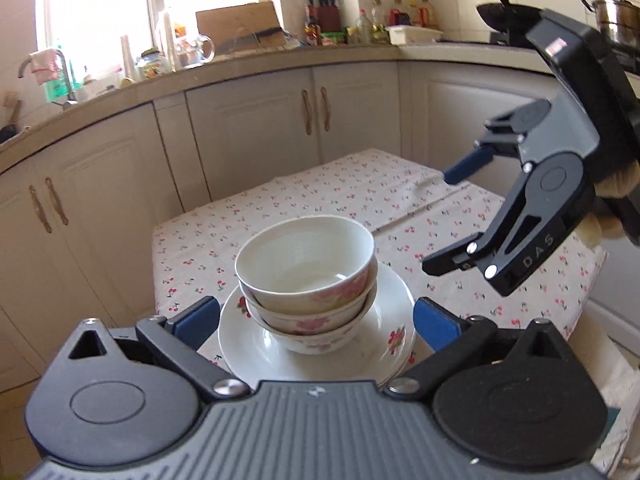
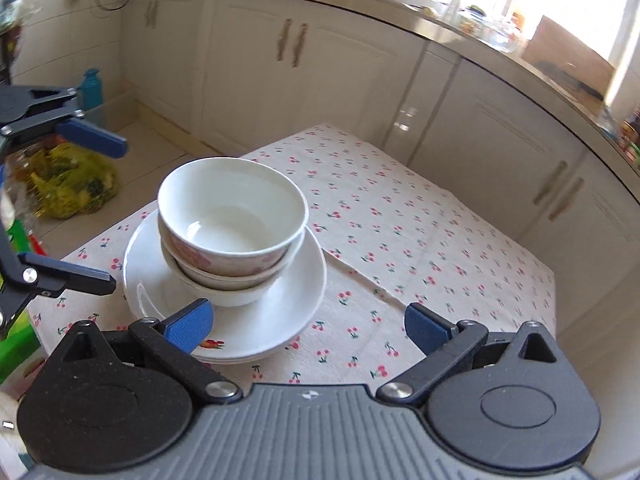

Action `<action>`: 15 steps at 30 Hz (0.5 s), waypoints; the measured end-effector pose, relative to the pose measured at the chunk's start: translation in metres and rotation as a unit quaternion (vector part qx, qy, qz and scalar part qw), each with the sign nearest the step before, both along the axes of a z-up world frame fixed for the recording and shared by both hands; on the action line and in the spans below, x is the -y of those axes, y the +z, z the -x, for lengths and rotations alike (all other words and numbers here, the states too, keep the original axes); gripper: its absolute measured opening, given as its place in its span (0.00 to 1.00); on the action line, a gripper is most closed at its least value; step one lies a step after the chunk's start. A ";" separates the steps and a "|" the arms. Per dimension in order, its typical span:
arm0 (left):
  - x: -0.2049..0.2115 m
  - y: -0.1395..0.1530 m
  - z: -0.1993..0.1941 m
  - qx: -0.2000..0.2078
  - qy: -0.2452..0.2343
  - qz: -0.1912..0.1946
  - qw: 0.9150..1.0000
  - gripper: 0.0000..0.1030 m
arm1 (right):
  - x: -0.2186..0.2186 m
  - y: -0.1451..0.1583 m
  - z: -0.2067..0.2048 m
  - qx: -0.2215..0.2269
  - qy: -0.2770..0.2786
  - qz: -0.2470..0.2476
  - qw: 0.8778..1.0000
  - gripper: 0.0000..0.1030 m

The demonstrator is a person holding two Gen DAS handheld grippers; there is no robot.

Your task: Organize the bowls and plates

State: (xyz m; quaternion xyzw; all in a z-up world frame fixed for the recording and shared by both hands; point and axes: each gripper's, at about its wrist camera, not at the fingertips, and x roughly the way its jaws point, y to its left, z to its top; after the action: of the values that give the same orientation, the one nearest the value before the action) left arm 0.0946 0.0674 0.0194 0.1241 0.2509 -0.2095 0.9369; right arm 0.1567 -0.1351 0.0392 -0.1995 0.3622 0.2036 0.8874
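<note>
Stacked white bowls with pink flowers point(image 1: 306, 264) point(image 2: 232, 216) sit nested on a stack of white plates point(image 1: 384, 340) point(image 2: 288, 292) on the cherry-print tablecloth. My left gripper point(image 1: 316, 320) is open and empty, its blue pads either side of the plates' near edge, raised above the table. It also shows in the right wrist view point(image 2: 104, 212), left of the stack. My right gripper point(image 2: 308, 324) is open and empty, above the cloth just right of the plates. In the left wrist view the right gripper point(image 1: 440, 220) hovers to the right of the bowls.
The small table point(image 1: 400, 192) point(image 2: 420, 232) stands in front of cream cabinets point(image 1: 256, 120) point(image 2: 320, 72). The counter holds a knife block point(image 1: 326, 10), bottles and a wok point(image 1: 504, 12). A yellow bag point(image 2: 76, 188) and a teal bottle point(image 2: 91, 88) sit on the floor.
</note>
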 end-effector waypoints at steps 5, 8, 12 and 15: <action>0.020 0.004 0.028 -0.007 0.102 0.023 0.994 0.99 | 0.018 -0.008 0.029 -0.009 -0.095 -0.037 0.995 1.00; 0.028 0.006 0.046 -0.019 0.134 0.053 0.989 0.99 | 0.024 -0.011 0.048 -0.003 -0.130 -0.051 0.990 1.00; 0.039 0.008 0.062 -0.019 0.178 0.046 0.983 0.99 | 0.031 -0.004 0.075 0.012 -0.161 -0.066 0.985 1.00; 0.041 0.014 0.074 -0.015 0.187 0.053 0.981 0.99 | 0.034 0.003 0.090 0.032 -0.170 -0.074 0.982 1.00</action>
State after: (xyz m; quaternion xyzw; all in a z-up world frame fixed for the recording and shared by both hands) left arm 0.0208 0.0261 0.0332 0.0218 0.2718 -0.0460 0.9610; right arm 0.0666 -0.1688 0.0421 -0.0755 0.3464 0.0694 0.9325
